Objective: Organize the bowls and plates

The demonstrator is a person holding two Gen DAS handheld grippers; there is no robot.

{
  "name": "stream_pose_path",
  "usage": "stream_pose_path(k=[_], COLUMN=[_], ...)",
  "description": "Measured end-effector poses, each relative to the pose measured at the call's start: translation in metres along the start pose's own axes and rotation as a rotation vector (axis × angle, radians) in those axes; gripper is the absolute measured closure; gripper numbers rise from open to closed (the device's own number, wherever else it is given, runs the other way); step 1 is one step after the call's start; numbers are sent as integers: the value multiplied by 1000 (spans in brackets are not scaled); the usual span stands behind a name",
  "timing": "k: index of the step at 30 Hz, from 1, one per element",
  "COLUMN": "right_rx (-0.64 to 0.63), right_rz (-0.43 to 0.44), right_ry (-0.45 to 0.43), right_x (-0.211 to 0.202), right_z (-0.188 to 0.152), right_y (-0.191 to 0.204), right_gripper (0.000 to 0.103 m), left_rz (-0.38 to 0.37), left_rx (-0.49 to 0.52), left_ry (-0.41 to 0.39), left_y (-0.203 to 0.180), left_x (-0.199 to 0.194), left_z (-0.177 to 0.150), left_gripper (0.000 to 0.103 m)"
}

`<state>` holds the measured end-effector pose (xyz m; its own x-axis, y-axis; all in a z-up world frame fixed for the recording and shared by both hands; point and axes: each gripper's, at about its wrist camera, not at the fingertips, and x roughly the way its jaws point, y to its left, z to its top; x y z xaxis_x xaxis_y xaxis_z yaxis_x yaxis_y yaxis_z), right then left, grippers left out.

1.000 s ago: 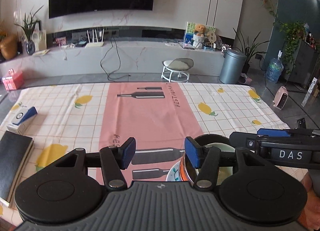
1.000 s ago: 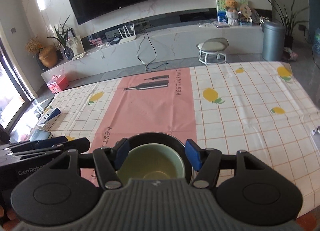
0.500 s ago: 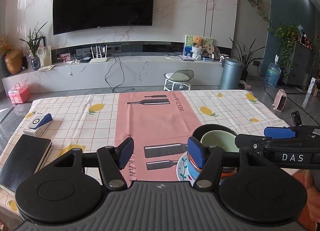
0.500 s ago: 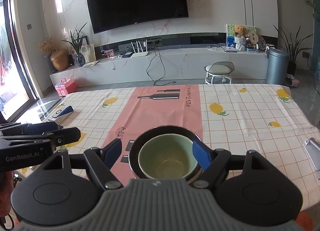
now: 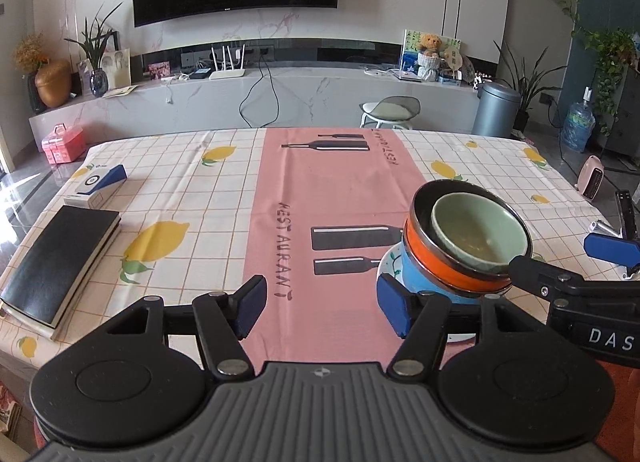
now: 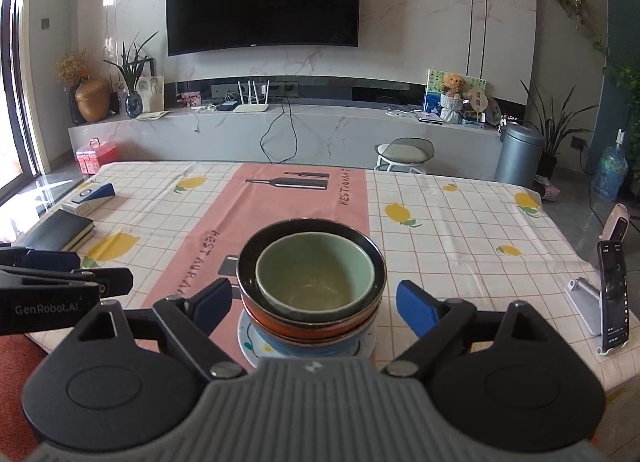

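Observation:
A stack of dishes stands near the table's front edge: a green bowl (image 6: 316, 282) inside a black-rimmed orange bowl (image 6: 308, 328), on a blue bowl (image 6: 316, 348), on a white patterned plate (image 6: 248, 342). The stack also shows in the left wrist view, green bowl (image 5: 476, 234) on top. My right gripper (image 6: 314, 304) is open and empty, its jaws either side of the stack without touching. My left gripper (image 5: 322, 310) is open and empty, to the left of the stack. The right gripper's arm (image 5: 576, 294) shows in the left wrist view.
A black notebook (image 5: 56, 262) and a blue-and-white box (image 5: 98, 184) lie at the table's left. A phone on a stand (image 6: 612, 294) is at the right edge. The tablecloth (image 5: 320, 190) covers the table. A stool (image 6: 404, 154) stands beyond it.
Both grippers have pulled back and up from the stack. The right gripper's jaws have spread wider and now stand clear of the bowls. The stack stays in place.

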<state>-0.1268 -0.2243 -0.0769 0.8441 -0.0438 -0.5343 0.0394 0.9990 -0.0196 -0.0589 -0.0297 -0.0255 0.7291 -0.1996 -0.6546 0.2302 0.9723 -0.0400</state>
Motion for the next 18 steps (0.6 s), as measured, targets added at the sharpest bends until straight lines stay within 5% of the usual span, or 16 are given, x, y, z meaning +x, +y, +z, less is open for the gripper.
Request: stream_pose_path(k=[18], right_rx=[46], right_rz=[-20], right_ry=[106], right_x=[21], right_z=[-20], right_y=[-5], right_gripper=[15], left_rz=[24], left_rx=[17], left_ry=[68], left_y=[-13], left_x=[18], left_z=[-10], left_gripper=[29])
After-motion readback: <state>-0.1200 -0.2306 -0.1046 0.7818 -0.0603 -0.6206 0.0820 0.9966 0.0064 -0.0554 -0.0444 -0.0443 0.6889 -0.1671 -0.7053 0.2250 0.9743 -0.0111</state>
